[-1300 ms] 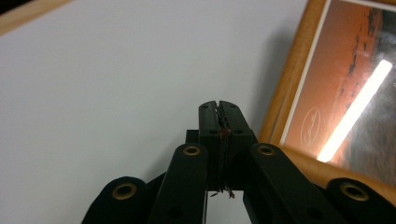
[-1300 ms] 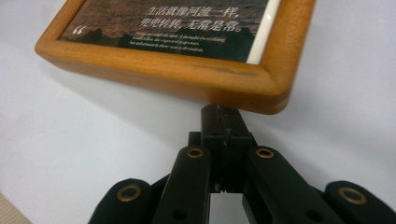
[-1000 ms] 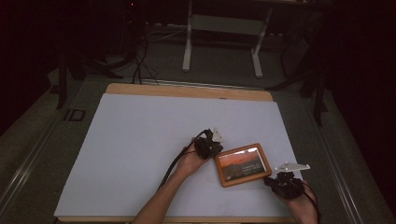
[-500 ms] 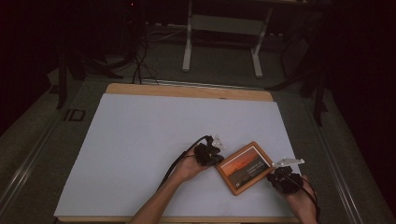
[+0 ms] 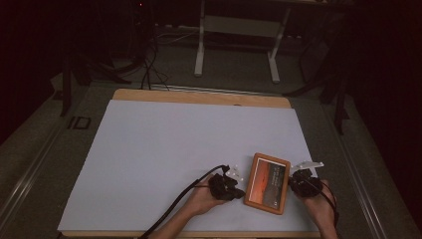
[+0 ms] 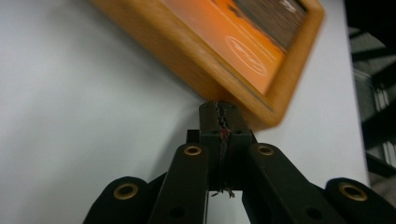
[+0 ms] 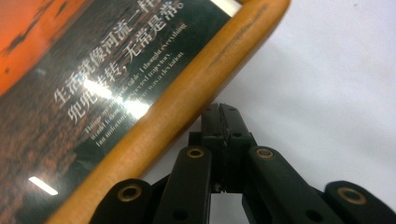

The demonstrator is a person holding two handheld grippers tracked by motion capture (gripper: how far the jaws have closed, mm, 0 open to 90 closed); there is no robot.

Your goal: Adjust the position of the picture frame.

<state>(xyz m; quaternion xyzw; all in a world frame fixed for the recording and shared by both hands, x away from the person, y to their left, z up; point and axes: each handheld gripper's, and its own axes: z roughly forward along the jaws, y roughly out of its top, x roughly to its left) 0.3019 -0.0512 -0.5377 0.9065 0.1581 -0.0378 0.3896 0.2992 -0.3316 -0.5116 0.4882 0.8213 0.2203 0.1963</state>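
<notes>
**Frame turned upright between two closed grippers**

Since the earlier frames the wooden picture frame with an orange sunset print and white lettering point(image 5: 267, 182) has swung from lying wide across the table to standing long-side-up, its short edges now facing the person and the far side. It lies flat on the white table cover point(image 5: 169, 149), near the front right corner, between the two tools.

The left gripper point(image 5: 230, 186) sits just beside the frame's left long edge. In the left gripper view its jaws are pressed together with nothing between them, and their tip meets the frame's rounded corner point(image 6: 261, 105). The right gripper point(image 5: 300, 180) flanks the opposite long edge. In the right gripper view its jaws are likewise closed and empty, the tip against or just under the wooden rim point(image 7: 187, 112); I cannot tell whether it truly touches.

Risk, as I judge it: both tools nudge rather than hold, so an uneven push could spin the frame further or slide it toward the table's front edge. A closed tip could also slip over the rounded rim and scrape the glossy print.

Both hands come in low from the near edge, the left hand point(image 5: 201, 199) angled rightward toward the frame, the right hand point(image 5: 318, 209) pointing forward and slightly left.
</notes>
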